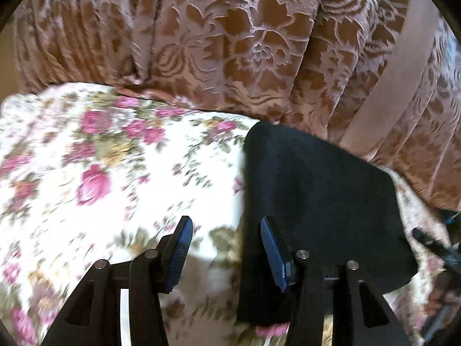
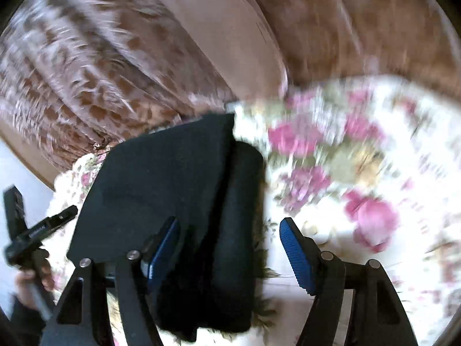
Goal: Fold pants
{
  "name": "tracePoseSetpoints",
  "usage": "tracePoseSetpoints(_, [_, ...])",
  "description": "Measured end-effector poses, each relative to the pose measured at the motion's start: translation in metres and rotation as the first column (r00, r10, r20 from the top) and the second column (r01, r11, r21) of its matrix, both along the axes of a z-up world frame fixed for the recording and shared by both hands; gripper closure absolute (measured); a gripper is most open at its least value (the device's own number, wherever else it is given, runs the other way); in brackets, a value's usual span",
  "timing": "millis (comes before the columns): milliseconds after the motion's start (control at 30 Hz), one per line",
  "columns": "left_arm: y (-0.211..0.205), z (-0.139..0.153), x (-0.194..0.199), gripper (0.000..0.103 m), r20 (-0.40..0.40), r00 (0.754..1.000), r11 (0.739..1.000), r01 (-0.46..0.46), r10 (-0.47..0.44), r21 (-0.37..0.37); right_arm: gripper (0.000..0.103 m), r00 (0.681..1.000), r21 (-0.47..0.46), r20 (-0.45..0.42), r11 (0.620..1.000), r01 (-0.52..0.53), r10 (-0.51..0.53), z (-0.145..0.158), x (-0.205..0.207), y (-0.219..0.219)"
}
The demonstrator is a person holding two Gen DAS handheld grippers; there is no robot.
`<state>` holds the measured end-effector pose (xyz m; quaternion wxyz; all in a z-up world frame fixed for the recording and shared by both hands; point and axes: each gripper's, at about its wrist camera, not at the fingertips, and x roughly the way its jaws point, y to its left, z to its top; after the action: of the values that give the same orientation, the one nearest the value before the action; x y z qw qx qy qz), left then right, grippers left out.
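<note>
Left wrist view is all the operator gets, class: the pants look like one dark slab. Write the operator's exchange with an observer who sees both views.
Operator: Are the pants one layer?
Observer: No. The right wrist view shows the pants with a top layer stepped back from a lower one at their right edge.
Operator: Do the right tongs grip them?
Observer: No. The right tongs are open, straddling that edge, one finger above the sheet.
</note>
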<state>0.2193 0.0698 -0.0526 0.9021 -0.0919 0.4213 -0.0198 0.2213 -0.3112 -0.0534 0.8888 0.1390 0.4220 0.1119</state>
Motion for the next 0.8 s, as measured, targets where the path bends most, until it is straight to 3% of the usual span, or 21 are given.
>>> tracePoseSetpoints(67, [-0.013,-0.003,-0.01,0.053,0.005,1.0,0.997,0.001,-0.001,0.074,0.059,0.998,-0.015,0.03,0.999,-0.05,0.05,0.01,-0.012,0.01])
tracePoseSetpoints(100, [-0.018,-0.006,-0.013,0.053,0.002,1.0,0.994,-0.003,0.003,0.109,0.064,0.996,-0.048,0.024,0.995,-0.083,0.084,0.011,-0.018,0.019])
tracePoseSetpoints(233, [-0.026,-0.01,-0.018,0.053,0.001,1.0,0.987,-0.024,0.024,0.158,0.067,0.994,-0.142,-0.033,0.984,-0.109,0.105,-0.009,-0.02,0.039])
tracePoseSetpoints(367, [-0.034,0.008,-0.033,0.055,0.039,0.999,0.993,0.015,-0.02,0.117,0.066,0.997,-0.093,-0.054,0.994,-0.055,0.05,-0.013,-0.016,0.031])
tracePoseSetpoints(500, [-0.045,0.027,-0.058,0.055,0.091,0.994,0.992,0.056,-0.066,0.111,0.064,1.0,-0.176,-0.011,0.984,-0.029,0.027,0.002,-0.025,0.042])
tracePoseSetpoints(633, [-0.052,0.04,-0.08,0.054,0.107,0.991,0.992,0.072,-0.083,0.1,0.042,0.997,-0.192,0.07,0.981,0.027,-0.014,0.024,-0.046,0.048])
tracePoseSetpoints(800, [-0.058,0.048,-0.108,0.053,0.122,0.988,0.992,0.083,-0.095,0.096,0.036,0.993,-0.134,0.107,0.989,0.063,-0.048,0.041,-0.072,0.06])
